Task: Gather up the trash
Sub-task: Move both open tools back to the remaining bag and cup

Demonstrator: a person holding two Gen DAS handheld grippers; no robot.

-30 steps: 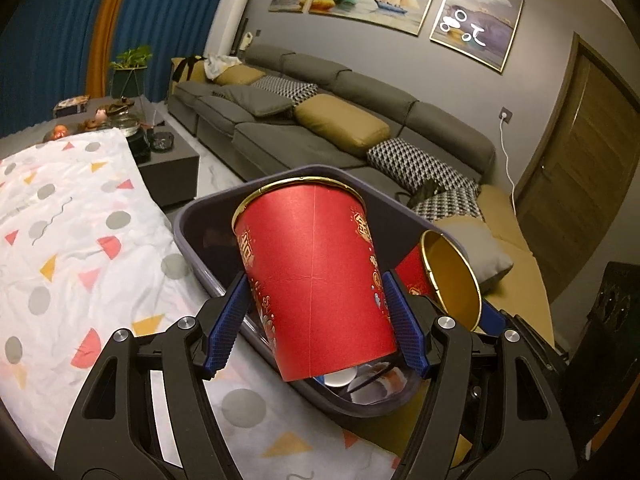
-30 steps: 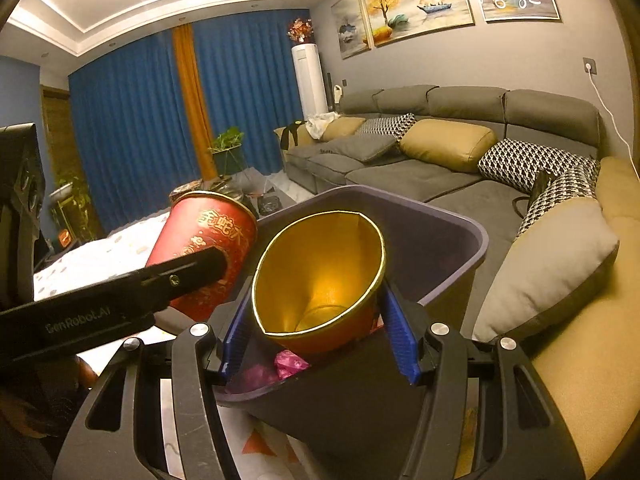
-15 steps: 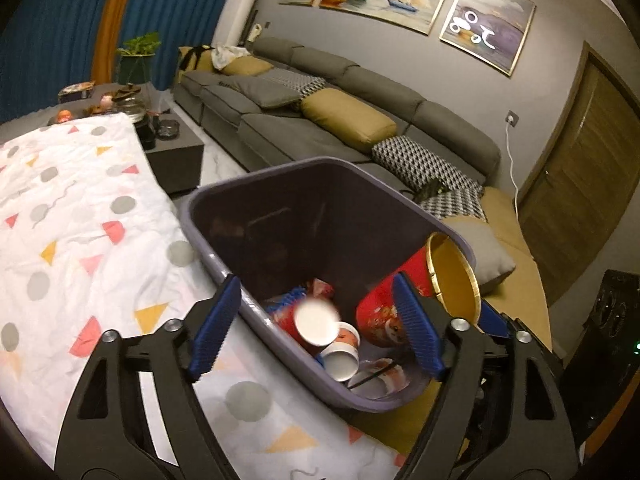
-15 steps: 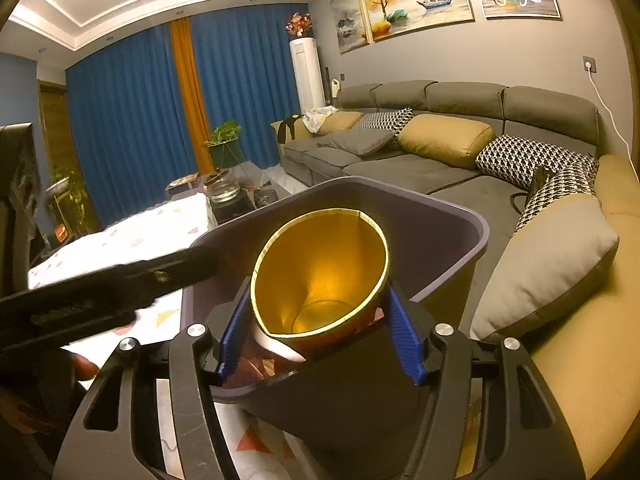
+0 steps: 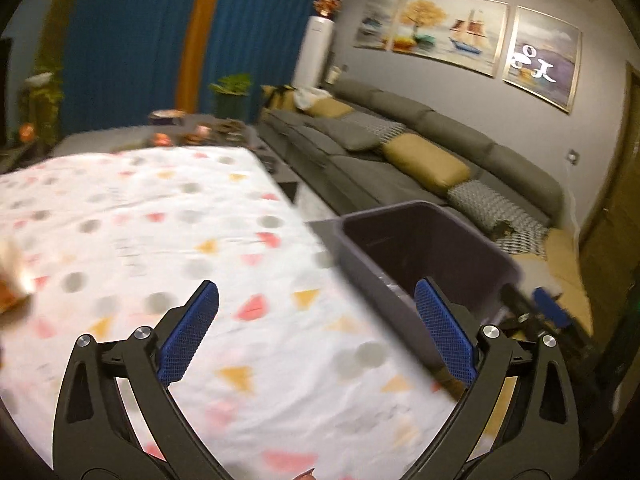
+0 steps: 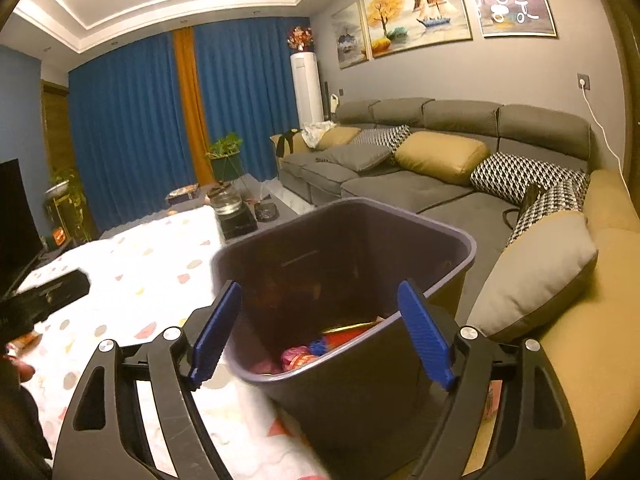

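- My left gripper (image 5: 316, 334) hangs over the patterned tablecloth (image 5: 160, 240) with its jaws spread wide and nothing between them.
- The next piece of trash I can make out is a blurred orange-and-cream scrap (image 5: 12, 280) at the far left edge of the left wrist view, lying on the cloth well to the left of the left jaws and a little ahead of them.
- It is too smeared for me to name it or read its long axis, so I would judge the approach angle only once it is nearer the centre of the view.
- The left gripper is the nearer one; I judge the coming move to be a swing leftward across the worktop, away from the bin.
- My right gripper (image 6: 322, 330) is also wide open and empty, its jaws standing either side of the near rim of the dark purple trash bin (image 6: 460, 240).
- Inside the bin I see a red cup with a gold rim (image 6: 352, 328) and pink wrappers (image 6: 296, 358) at the bottom.
- The bin stands at the worktop's right edge, between it and the grey sofa (image 6: 400, 188).
- Between the left jaws and the scrap the cloth looks bare, so I see nothing in the way.
- A side table with a glass teapot (image 6: 226, 200) sits beyond the far end, well apart.
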